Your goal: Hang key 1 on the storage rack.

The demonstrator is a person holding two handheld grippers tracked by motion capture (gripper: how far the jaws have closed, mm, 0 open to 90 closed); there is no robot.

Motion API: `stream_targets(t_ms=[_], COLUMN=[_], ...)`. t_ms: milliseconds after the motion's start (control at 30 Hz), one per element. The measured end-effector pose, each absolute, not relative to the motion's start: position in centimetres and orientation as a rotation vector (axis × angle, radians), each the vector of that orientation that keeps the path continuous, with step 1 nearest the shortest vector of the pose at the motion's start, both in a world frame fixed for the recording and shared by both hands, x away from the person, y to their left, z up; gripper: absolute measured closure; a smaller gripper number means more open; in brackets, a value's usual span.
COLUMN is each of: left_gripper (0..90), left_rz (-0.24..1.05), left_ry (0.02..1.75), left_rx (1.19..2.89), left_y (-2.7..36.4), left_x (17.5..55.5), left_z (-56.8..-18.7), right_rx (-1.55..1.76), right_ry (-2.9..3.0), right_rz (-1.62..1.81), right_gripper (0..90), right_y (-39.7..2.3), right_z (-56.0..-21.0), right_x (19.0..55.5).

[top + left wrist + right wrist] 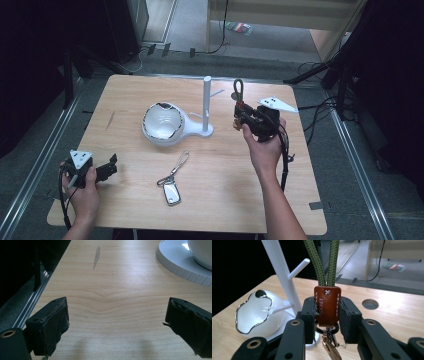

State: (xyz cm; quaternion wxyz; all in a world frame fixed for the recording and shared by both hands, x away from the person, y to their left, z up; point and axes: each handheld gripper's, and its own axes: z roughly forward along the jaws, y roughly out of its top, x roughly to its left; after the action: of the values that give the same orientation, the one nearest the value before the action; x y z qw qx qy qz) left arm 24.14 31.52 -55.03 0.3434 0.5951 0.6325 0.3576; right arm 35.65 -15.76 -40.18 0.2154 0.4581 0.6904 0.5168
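My right gripper (pixel 241 113) (pixel 327 312) is raised over the table's right half and shut on a keychain strap (pixel 327 305). The strap has a brown leather tab, a green cord loop (pixel 238 88) standing up above it, and a gold clasp (pixel 329 346) hanging below. A white stand (pixel 206 103) with pegs (pixel 298 268) rises just left of the strap, on a base joined to a white bowl (pixel 161 122) (pixel 258 312). My left gripper (pixel 111 164) (pixel 116 325) rests open at the table's front left, nothing between its pads. A silver key fob with a strap (pixel 172 187) lies on the table.
The wooden table (pixel 150 195) has a dark streak (pixel 96 256) near its left side and a round hole (pixel 370 304) near the right gripper. The white base's rim (pixel 180 267) lies ahead of the left gripper. Cables and dark stands surround the table on the floor.
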Motion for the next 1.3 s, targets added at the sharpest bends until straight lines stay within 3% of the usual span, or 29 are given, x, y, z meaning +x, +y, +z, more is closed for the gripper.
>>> stream_targets(t_ms=[1300], left_gripper=[5.7], left_rz=[0.926], left_ry=[1.638], left_rx=[1.556], left_y=[31.5], left_x=[24.1], left_z=[-55.0], right_rx=[1.367], right_ry=[2.056], right_rz=[1.490], right_gripper=[68.9], right_y=[-13.8], right_z=[-42.0], right_x=[38.2])
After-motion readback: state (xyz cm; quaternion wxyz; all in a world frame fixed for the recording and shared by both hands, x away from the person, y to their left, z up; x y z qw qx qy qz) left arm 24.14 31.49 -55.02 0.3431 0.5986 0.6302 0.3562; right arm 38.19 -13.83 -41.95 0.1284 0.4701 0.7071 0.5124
